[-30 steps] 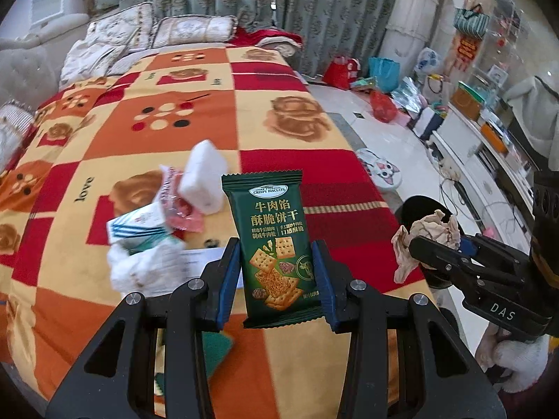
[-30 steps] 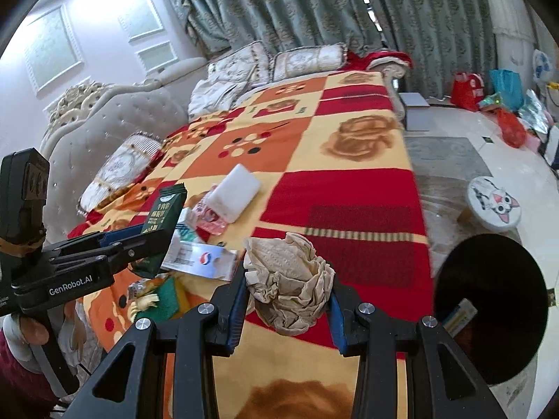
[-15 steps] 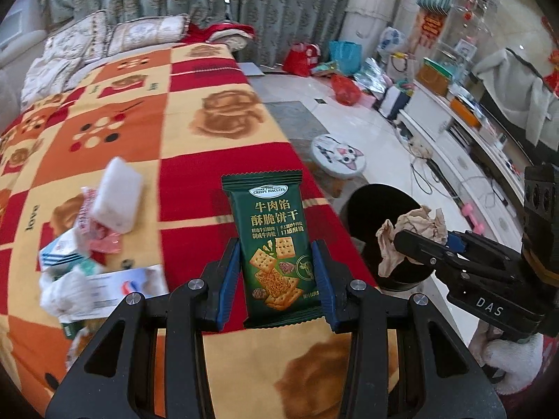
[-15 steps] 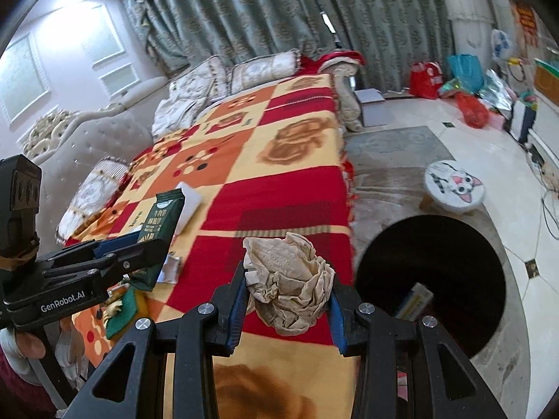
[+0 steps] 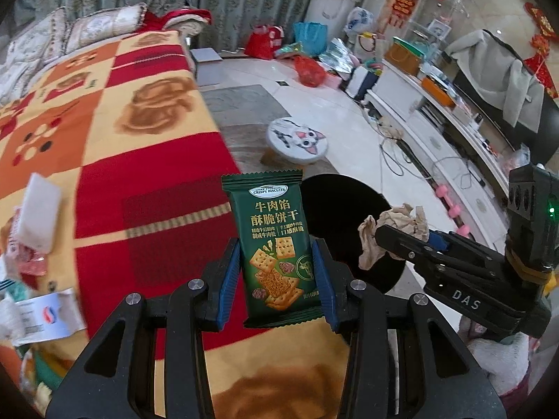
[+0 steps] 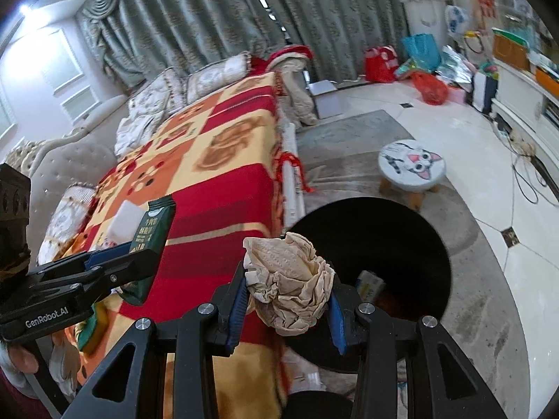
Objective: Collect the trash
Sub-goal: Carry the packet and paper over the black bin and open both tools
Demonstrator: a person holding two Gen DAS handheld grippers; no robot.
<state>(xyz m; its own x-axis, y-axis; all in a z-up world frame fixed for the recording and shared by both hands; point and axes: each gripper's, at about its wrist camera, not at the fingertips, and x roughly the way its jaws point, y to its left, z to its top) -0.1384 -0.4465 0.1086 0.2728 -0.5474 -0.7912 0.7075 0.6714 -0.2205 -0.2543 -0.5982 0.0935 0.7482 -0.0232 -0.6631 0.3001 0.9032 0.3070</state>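
My left gripper (image 5: 277, 279) is shut on a green biscuit packet (image 5: 274, 244), held upright over the edge of the checked blanket (image 5: 139, 160). My right gripper (image 6: 286, 300) is shut on a crumpled beige tissue (image 6: 290, 286), which hangs over the near rim of a black trash bin (image 6: 384, 255). In the left wrist view the tissue (image 5: 398, 230) and right gripper (image 5: 387, 235) sit to the right, in front of the bin (image 5: 342, 209). The right wrist view shows the left gripper (image 6: 146, 258) with the packet (image 6: 152, 244) at the left. A small carton (image 6: 370, 282) lies inside the bin.
More litter lies on the blanket at the left: a white block (image 5: 38, 216), a red wrapper (image 5: 31, 265) and a white printed packet (image 5: 45, 314). A cat-face stool (image 6: 412, 167) stands on the floor beyond the bin. Bags (image 5: 307, 66) crowd the far floor by a white cabinet (image 5: 436, 111).
Both grippers have swung right, from over the bed toward the bin, each keeping its load. The bin now fills far more of both views and the litter pile has slid left.
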